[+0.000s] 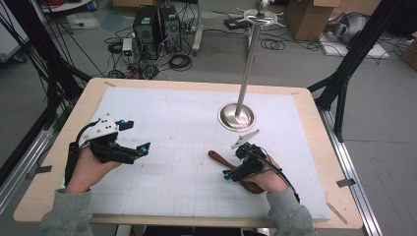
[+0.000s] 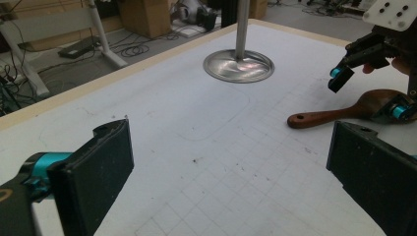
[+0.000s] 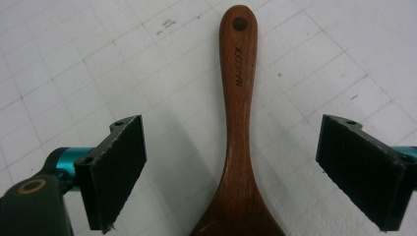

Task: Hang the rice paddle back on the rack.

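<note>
Wooden spoon (image 3: 239,113) flat on the white mat (image 1: 187,147), just toward the person from the stand's round base (image 1: 237,117), handle end with its hanging hole aimed away from the right hand. Right gripper (image 3: 231,169) poised over the handle, jaws spread wide, one on each side, neither touching the wood. Likely step: a pinch on the handle.

To do it well:
- Lower until the pads reach mat level beside the handle.
- Keep the handle centred between the jaws; at present nearer the left pad.
- Close across the narrow neck, short of the flare into the bowl, for a square hold.
- Lift slowly, ready for droop at the heavier bowl end.

Left gripper (image 1: 133,137) well to the left of the spoon, jaws wide apart, holding nothing.
</note>
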